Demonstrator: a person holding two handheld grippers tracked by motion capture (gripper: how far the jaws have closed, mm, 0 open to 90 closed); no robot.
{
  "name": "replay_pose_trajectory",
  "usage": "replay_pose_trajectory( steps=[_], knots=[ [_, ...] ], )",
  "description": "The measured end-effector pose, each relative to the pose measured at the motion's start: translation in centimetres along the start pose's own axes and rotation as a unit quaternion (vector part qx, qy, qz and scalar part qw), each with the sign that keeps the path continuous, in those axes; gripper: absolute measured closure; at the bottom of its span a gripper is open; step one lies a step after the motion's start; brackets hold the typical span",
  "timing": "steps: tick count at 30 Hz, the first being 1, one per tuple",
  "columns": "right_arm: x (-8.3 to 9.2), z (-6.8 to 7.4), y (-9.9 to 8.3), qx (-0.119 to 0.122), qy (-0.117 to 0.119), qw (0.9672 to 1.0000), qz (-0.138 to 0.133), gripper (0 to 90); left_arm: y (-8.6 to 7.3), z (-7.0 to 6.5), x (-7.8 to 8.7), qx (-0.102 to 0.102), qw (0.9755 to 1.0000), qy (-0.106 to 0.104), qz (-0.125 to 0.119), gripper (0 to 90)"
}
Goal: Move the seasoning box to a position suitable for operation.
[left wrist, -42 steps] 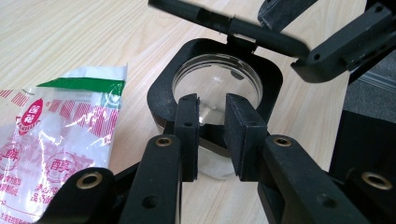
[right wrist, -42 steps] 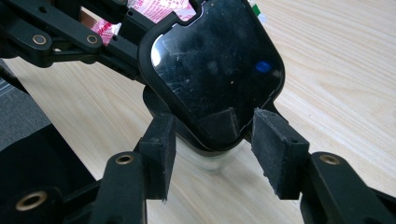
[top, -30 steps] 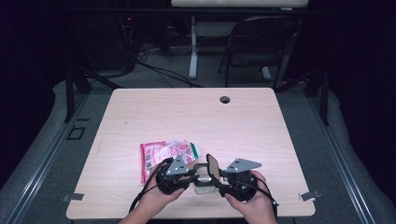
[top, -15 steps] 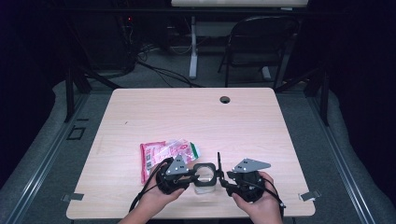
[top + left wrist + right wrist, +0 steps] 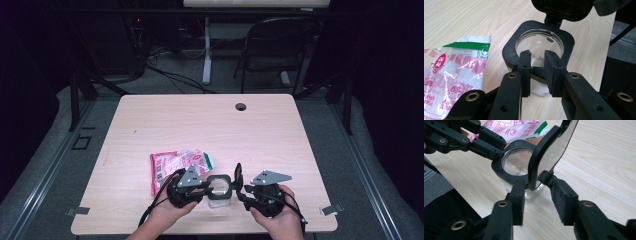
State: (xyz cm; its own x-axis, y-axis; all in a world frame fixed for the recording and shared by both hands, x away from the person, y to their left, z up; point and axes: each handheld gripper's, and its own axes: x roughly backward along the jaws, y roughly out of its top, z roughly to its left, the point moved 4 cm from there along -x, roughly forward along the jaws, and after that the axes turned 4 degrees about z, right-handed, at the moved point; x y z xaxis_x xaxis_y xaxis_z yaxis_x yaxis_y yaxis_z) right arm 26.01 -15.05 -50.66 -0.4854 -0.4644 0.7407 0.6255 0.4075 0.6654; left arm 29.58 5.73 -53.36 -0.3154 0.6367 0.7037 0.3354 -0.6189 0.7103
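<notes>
Lid swung from lying half-open to standing upright on its hinge.

Glass jar [image 5: 219, 192] sits near the table's [image 5: 200, 125] front edge beside a snack packet [image 5: 175, 165]; left gripper [image 5: 537, 61] pinches its black collar [image 5: 510, 47], right gripper [image 5: 536, 188], jaws parted, straddles the flip lid [image 5: 549, 152].

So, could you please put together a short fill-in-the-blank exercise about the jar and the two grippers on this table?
1. The hinged lid of the glass jar stands ____.
2. The left gripper grips the jar's black ____ on the side opposite the hinge.
3. The red and white packet lies on the wooden table to the ____ of the jar in the high view.
4. The lid stands between the jaws of the ____ gripper.

Missing words: open; collar; left; right
</notes>
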Motion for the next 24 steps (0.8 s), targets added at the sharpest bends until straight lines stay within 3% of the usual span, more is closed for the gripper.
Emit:
replay_pose_trajectory(
  steps=[8,13,24],
  knots=[
    [-1.4,0.1,-0.2,-0.007,-0.004,0.9999,0.006,61.3,-0.1,0.0,0.0,0.003,1.0,0.0,-0.005,74.7],
    [-2.2,0.1,-0.3,-0.009,-0.006,0.9999,0.013,67.0,-0.2,0.2,0.2,0.005,0.9999,0.012,-0.01,69.7],
    [-2.3,-0.2,-0.2,-0.009,-0.005,0.9998,0.017,74.6,-0.6,1.6,1.7,0.029,0.9987,0.031,-0.027,66.5]
  ],
)
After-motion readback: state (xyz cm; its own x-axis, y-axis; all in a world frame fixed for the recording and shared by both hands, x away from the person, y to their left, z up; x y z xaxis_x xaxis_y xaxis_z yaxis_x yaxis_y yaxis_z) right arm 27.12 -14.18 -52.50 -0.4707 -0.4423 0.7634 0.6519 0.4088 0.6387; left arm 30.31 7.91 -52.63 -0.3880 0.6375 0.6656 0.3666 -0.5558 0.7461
